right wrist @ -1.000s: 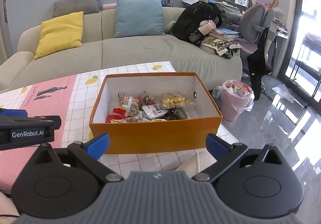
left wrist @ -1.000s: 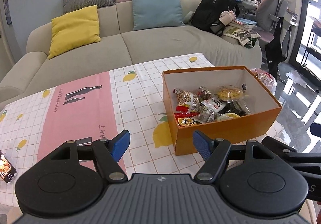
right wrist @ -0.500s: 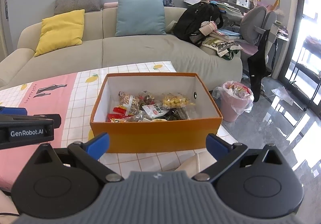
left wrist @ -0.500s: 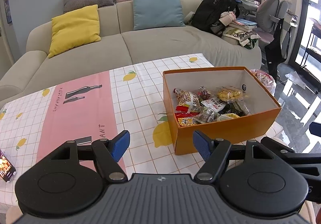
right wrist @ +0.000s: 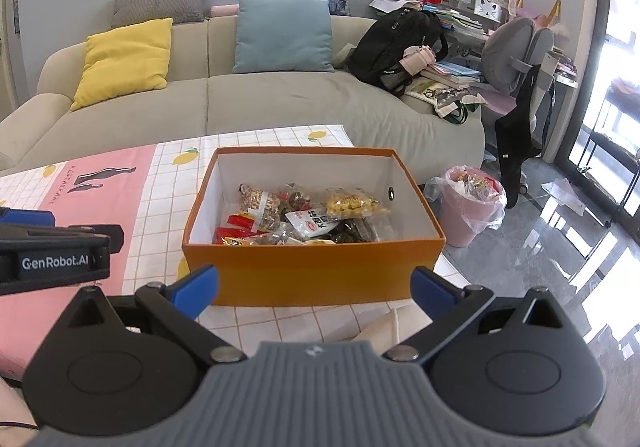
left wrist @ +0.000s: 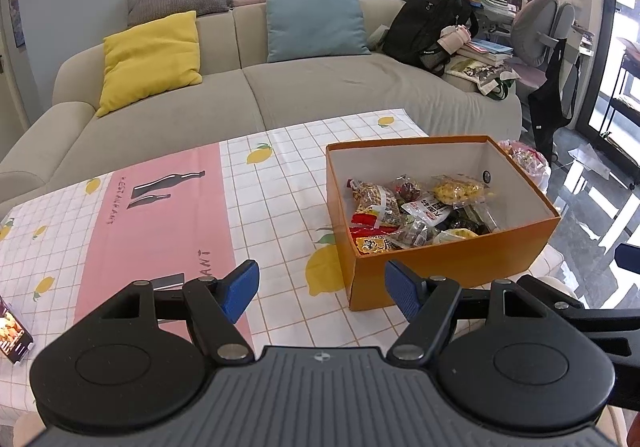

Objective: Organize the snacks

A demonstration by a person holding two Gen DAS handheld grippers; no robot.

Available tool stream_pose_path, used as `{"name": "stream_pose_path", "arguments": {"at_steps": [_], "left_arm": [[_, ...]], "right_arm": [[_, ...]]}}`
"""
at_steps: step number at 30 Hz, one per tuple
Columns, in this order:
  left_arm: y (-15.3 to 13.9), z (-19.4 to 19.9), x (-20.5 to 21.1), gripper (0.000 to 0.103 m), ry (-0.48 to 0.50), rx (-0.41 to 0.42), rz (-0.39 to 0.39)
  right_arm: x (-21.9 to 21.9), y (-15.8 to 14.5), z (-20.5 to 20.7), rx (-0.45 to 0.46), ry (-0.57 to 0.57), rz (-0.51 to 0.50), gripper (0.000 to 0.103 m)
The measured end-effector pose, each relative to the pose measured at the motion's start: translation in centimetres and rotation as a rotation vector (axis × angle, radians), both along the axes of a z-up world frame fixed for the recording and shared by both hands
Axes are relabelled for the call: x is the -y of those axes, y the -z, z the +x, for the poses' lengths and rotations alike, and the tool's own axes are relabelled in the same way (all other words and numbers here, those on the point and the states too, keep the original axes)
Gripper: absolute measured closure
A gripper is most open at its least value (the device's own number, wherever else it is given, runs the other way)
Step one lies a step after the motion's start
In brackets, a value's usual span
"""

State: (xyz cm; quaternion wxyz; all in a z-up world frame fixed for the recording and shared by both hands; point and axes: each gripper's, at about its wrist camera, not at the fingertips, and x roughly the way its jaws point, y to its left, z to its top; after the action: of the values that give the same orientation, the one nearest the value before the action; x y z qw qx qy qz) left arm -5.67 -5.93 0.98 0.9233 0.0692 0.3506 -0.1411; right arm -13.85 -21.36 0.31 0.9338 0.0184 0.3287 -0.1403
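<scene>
Snacks (left wrist: 416,211) lie heaped in an open orange box (left wrist: 452,263) that stands on the bench (left wrist: 280,207) near its right edge, toward the near right corner. The packets fill the near half of the box floor: a red-and-white bag of nuts at the left, a clear pouch of yellow pieces (right wrist: 352,203) toward the far right, a white sachet with red print in the middle, darker wrappers under and beside them. The far half of the box shows bare white lining.

A cloth with a white grid, lemons and a broad pink stripe (left wrist: 160,223) covers the bench. At the left edge of the bench a phone (left wrist: 12,331) lies with its screen lit.

The left gripper (left wrist: 322,289) hangs over the near edge of the bench, just left of the box's near left corner, its jaws spread wide with nothing between them. The right gripper (right wrist: 314,283) sits in front of the box's near wall, jaws likewise spread and empty, the blue pads framing that wall without touching it. In the right wrist view the side of the left gripper, lettered GenRobot.AI, juts in from the left.

Beyond the far edge stands a beige sofa (right wrist: 280,103) with a yellow cushion (right wrist: 124,59), a blue cushion (right wrist: 284,33) and a black backpack (right wrist: 396,47). A pink bin (right wrist: 468,203) lined with plastic stands on the floor past the right edge.
</scene>
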Motion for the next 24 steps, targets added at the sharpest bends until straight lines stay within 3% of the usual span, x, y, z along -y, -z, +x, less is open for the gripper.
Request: {"name": "stream_pose_path", "arguments": {"at_steps": [24], "left_arm": [[-0.21, 0.08, -0.48, 0.019, -0.014, 0.004, -0.001]], "right_arm": [[-0.71, -0.3, 0.13, 0.014, -0.034, -0.03, 0.003]]}}
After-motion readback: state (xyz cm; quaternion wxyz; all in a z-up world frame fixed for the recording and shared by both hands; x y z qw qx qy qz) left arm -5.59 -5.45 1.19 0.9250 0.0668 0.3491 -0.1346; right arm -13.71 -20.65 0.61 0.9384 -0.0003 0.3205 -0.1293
